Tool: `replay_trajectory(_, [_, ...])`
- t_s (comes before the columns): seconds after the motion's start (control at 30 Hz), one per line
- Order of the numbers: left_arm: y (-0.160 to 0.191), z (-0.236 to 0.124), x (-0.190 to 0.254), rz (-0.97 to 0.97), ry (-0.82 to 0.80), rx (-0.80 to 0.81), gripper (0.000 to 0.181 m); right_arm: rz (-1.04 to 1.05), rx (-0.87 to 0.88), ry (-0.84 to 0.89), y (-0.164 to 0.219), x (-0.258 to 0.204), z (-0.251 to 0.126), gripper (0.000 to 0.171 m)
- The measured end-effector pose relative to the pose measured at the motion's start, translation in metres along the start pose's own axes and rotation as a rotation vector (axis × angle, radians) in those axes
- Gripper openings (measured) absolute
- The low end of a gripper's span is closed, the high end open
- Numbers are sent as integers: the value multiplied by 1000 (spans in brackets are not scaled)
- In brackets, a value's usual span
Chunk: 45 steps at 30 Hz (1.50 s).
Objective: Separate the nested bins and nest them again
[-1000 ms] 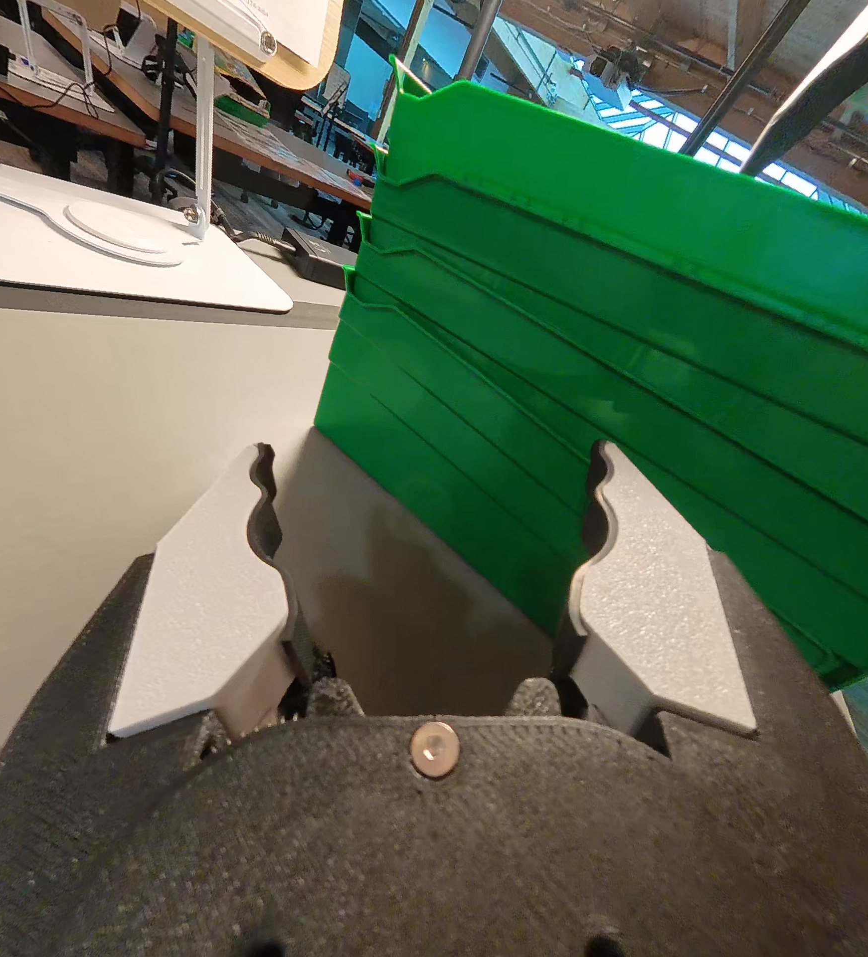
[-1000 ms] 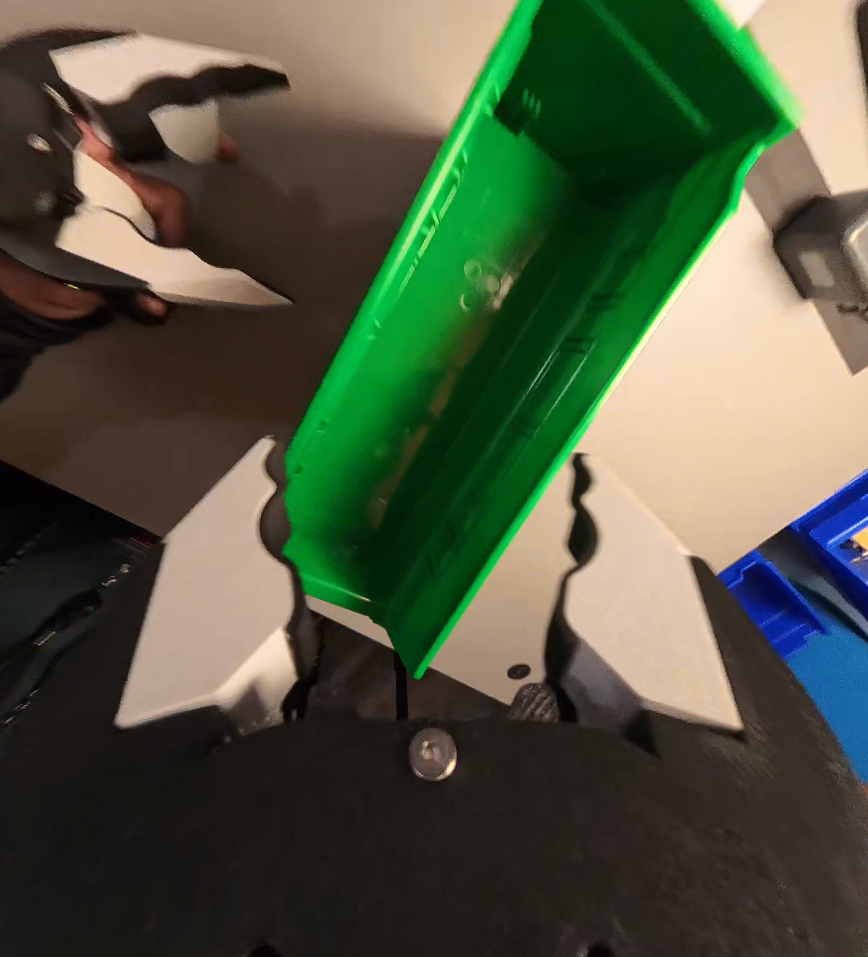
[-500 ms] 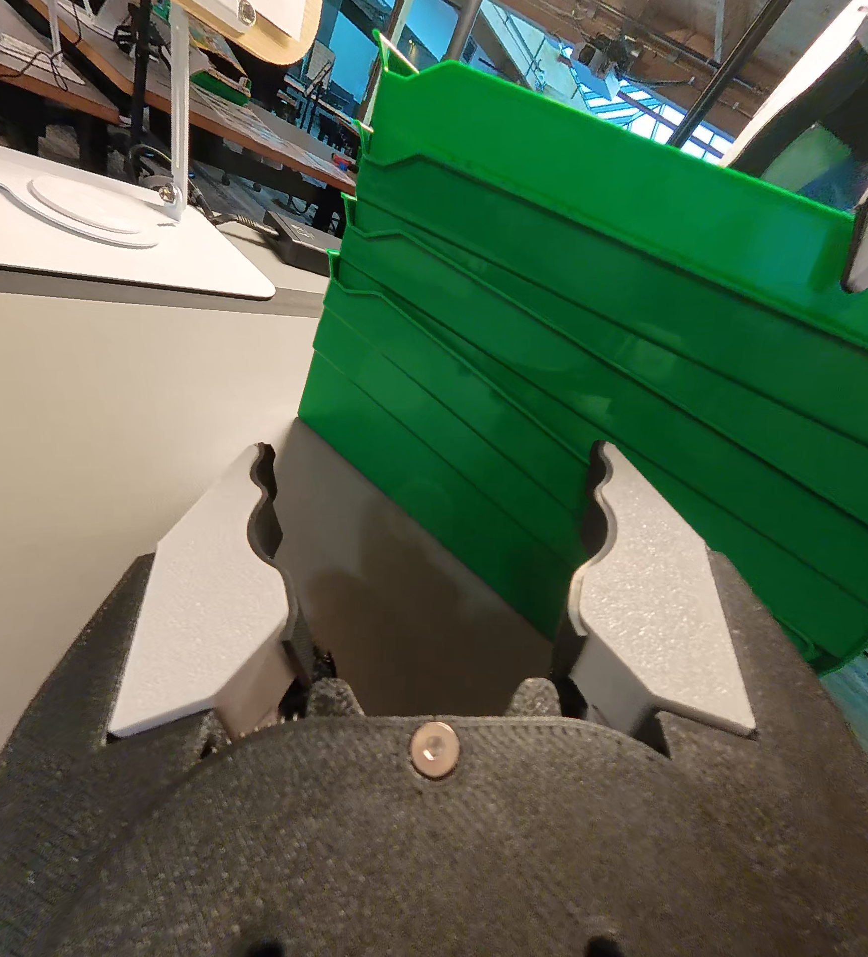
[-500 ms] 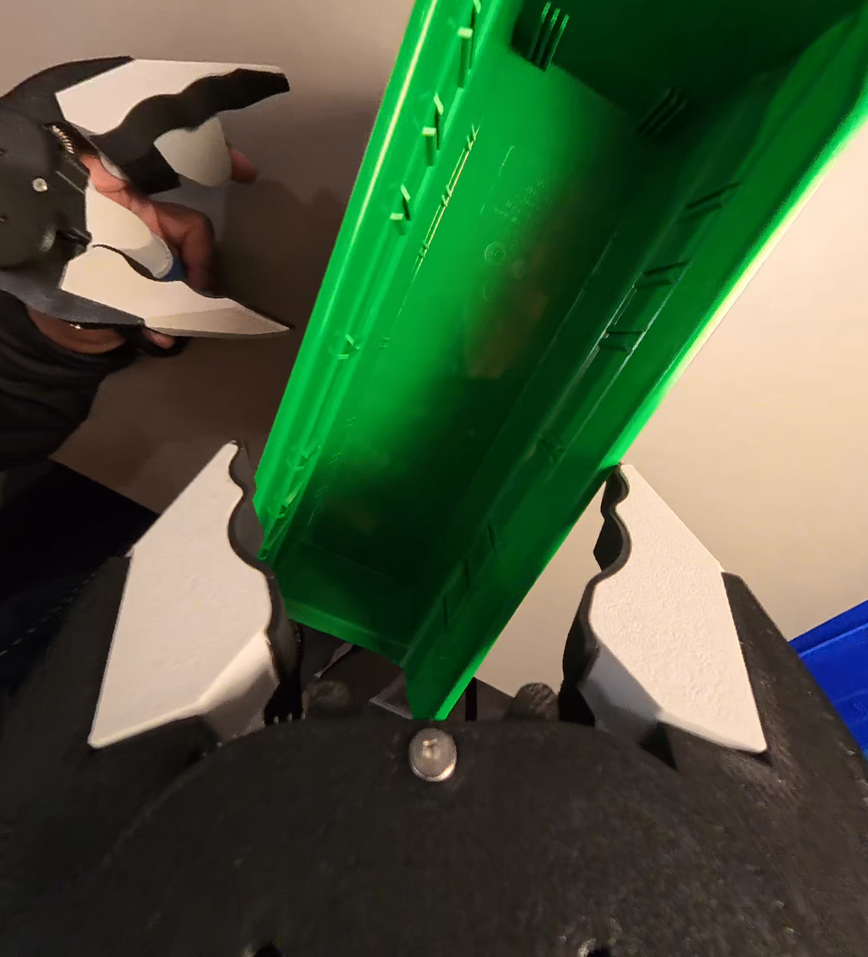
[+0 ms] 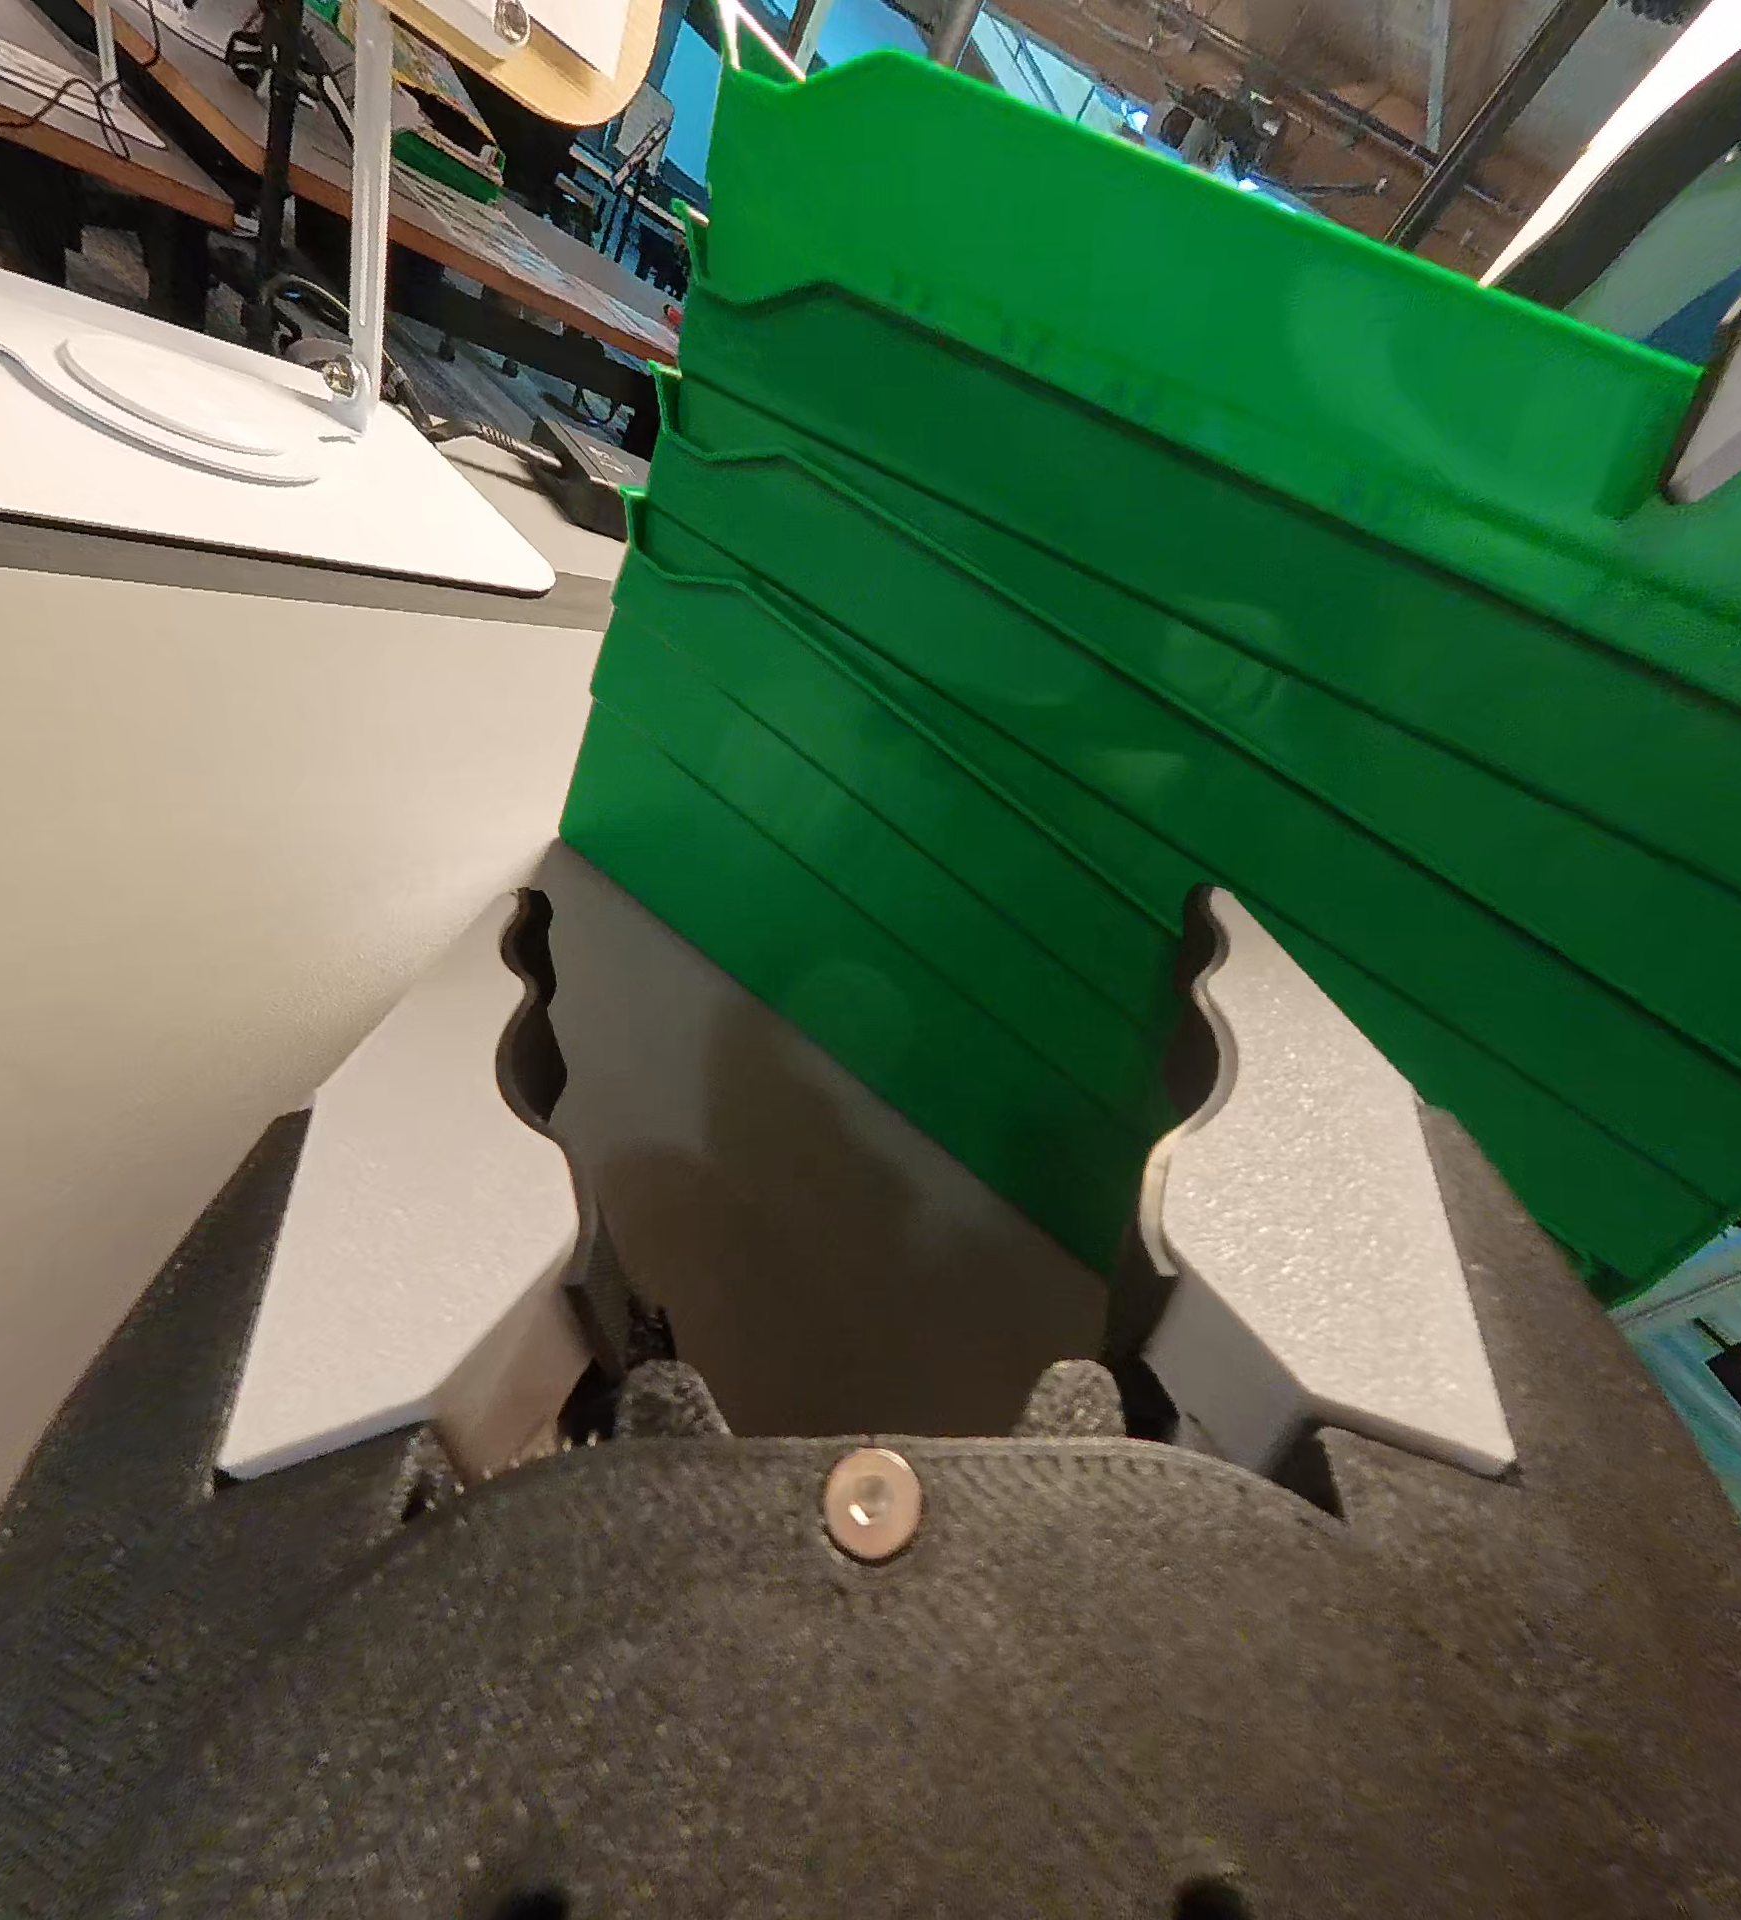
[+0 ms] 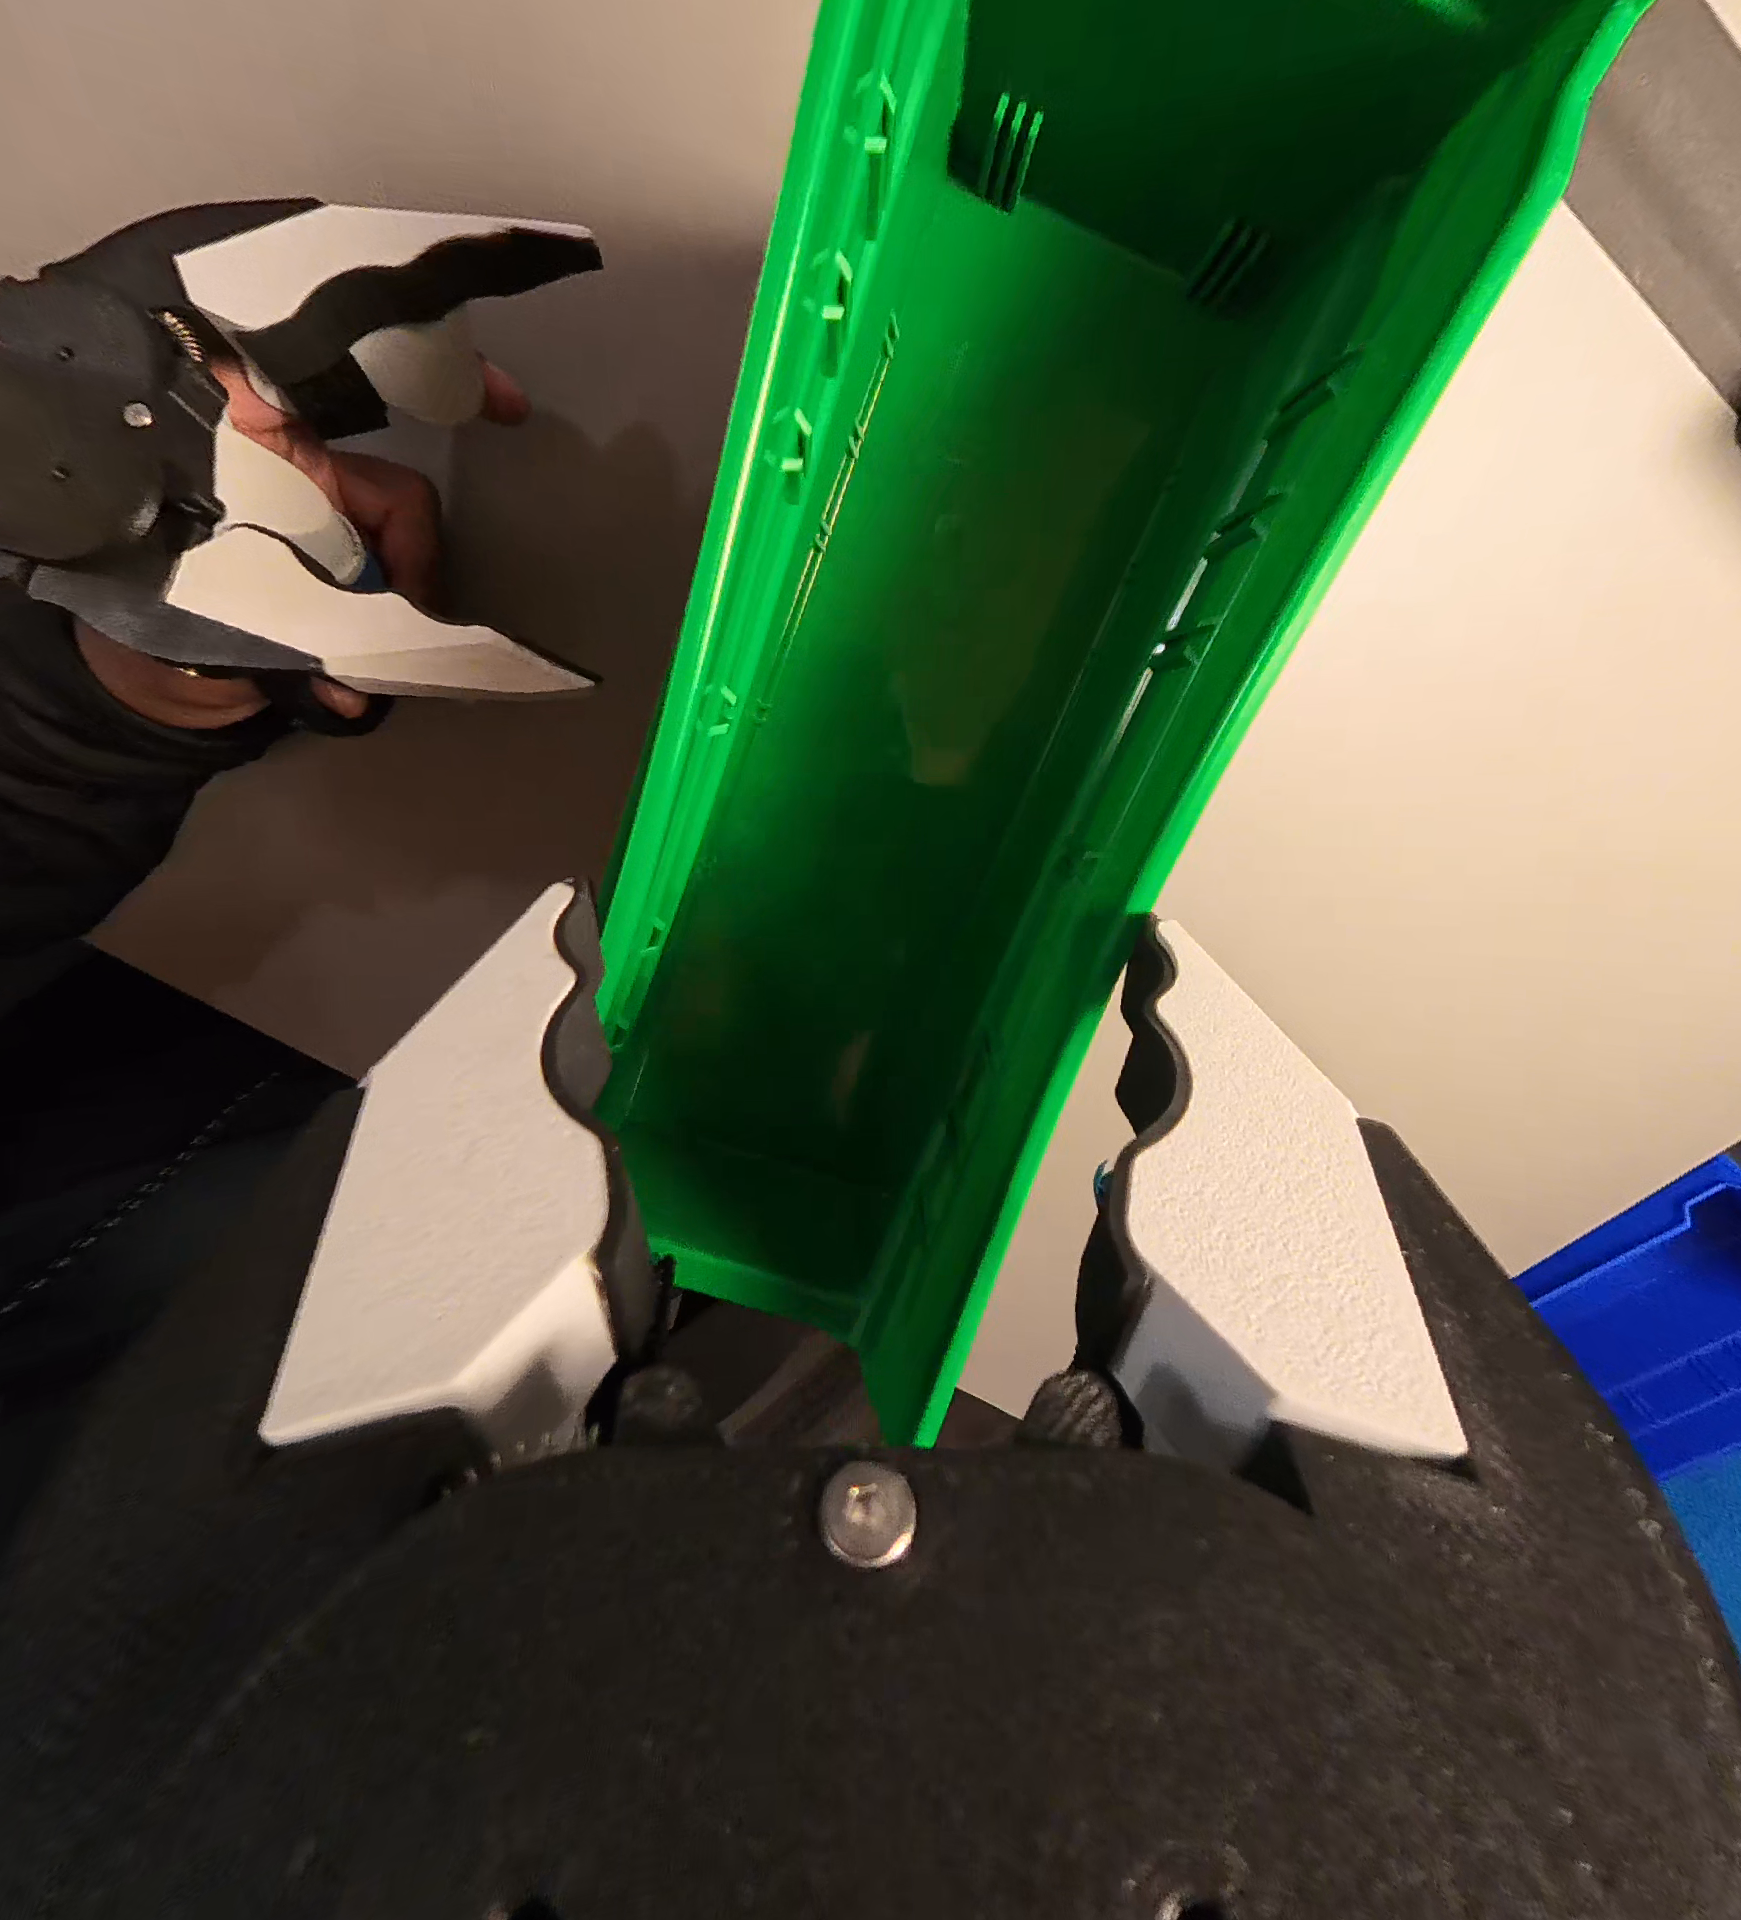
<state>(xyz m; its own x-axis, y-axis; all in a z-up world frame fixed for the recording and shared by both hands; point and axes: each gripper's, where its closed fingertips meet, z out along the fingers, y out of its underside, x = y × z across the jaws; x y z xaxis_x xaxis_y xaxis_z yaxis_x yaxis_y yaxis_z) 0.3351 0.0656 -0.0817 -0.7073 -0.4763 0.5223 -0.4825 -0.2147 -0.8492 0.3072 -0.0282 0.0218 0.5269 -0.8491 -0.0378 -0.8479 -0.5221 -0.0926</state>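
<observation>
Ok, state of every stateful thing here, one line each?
left claw: open, empty, beside the stack.
right claw: open around the top bin's end, not clearly clamped.
top green bin: empty, tilted above the others.
green bin stack: nested, on the table.

We count five green bins (image 5: 1105, 727) nested in one stack. Two grippers show, left gripper (image 6: 575, 457) and right gripper (image 6: 855, 997). One blue bin (image 6: 1697, 1340) sits aside.
</observation>
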Motion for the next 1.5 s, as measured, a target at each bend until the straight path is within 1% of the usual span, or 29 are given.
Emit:
replay_trajectory(0.23, [0,0,-1,-12,3,-1,120,-8,60,-15,-9,-3,-27,101])
replay_trajectory(0.53, [0,0,-1,-17,5,-1,119,-34,59,3,4,-3,-48,99])
replay_trajectory(0.77, [0,0,-2,-22,6,1,120,-66,28,30,14,-7,-56,99])
replay_trajectory(0.9, [0,1,-2,-23,7,0,120,-77,42,42,13,-8,-64,98])
replay_trajectory(1.1, [-1,0,-3,-28,9,0,119,-100,79,98,12,-4,-92,98])
replay_trajectory(1.2, [0,0,-2,-27,9,-2,120,-89,109,118,19,6,-108,100])
replay_trajectory(1.3, [0,0,-2,-25,11,-4,120,-45,170,119,31,26,-126,100])
replay_trajectory(1.4, [0,1,-2,-27,11,-4,119,9,232,113,52,52,-140,99])
replay_trajectory(1.5, [0,1,-3,-31,12,-4,119,75,282,120,76,83,-143,99])
